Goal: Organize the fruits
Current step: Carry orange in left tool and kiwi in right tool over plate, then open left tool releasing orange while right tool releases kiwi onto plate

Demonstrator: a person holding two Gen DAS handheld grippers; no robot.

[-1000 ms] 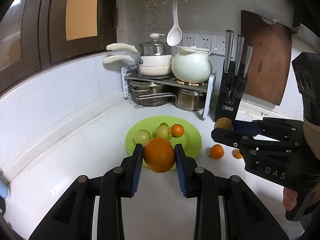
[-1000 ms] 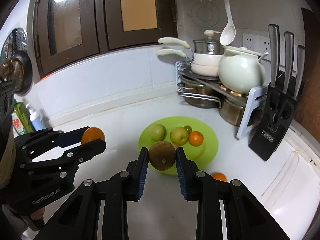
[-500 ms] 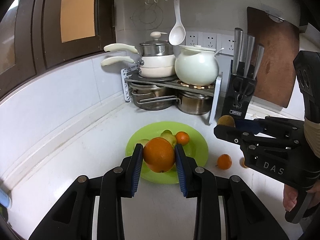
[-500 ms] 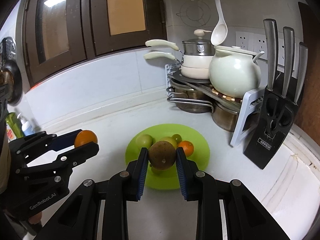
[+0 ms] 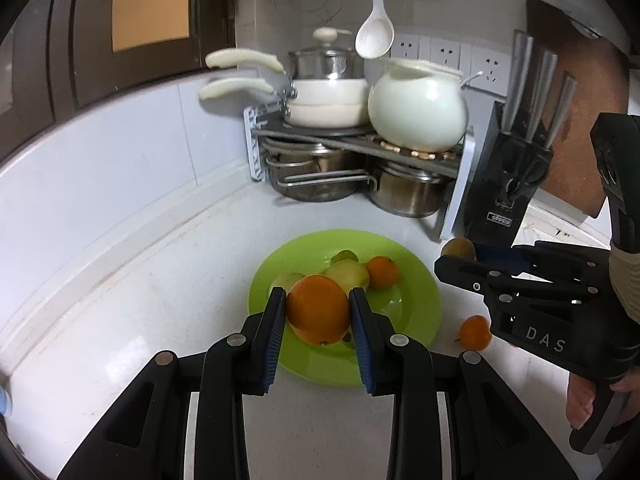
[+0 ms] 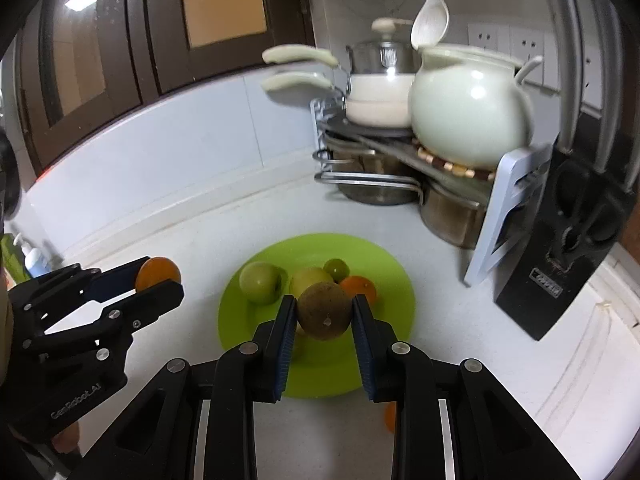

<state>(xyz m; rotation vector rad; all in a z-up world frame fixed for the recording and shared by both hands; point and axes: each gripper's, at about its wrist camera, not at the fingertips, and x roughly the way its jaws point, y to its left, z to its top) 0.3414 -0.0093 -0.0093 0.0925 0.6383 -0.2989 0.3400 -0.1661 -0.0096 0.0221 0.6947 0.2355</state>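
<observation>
My left gripper (image 5: 318, 314) is shut on a large orange (image 5: 318, 309) and hangs over the near rim of the green plate (image 5: 416, 304). My right gripper (image 6: 325, 314) is shut on a brown round fruit (image 6: 324, 310) above the same green plate (image 6: 392, 280). On the plate lie green fruits (image 6: 260, 280) and a small orange (image 6: 362, 286). A small orange (image 5: 475, 333) lies on the counter right of the plate. The left view shows the right gripper (image 5: 452, 254) at the right with the brown fruit (image 5: 460, 247); the right view shows the left gripper (image 6: 160, 280) with the orange (image 6: 157, 273).
A pot rack (image 5: 360, 140) with pans and a pale ceramic pot (image 5: 418, 116) stands behind the plate. A black knife block (image 5: 508, 184) and a wooden board (image 5: 576, 92) are at the back right. A ladle (image 5: 374, 36) hangs above. Bottles (image 6: 34, 260) stand far left.
Both grippers have moved forward and slightly down toward the plate with their fruits still held; the plate and pot rack now look larger and nearer.
</observation>
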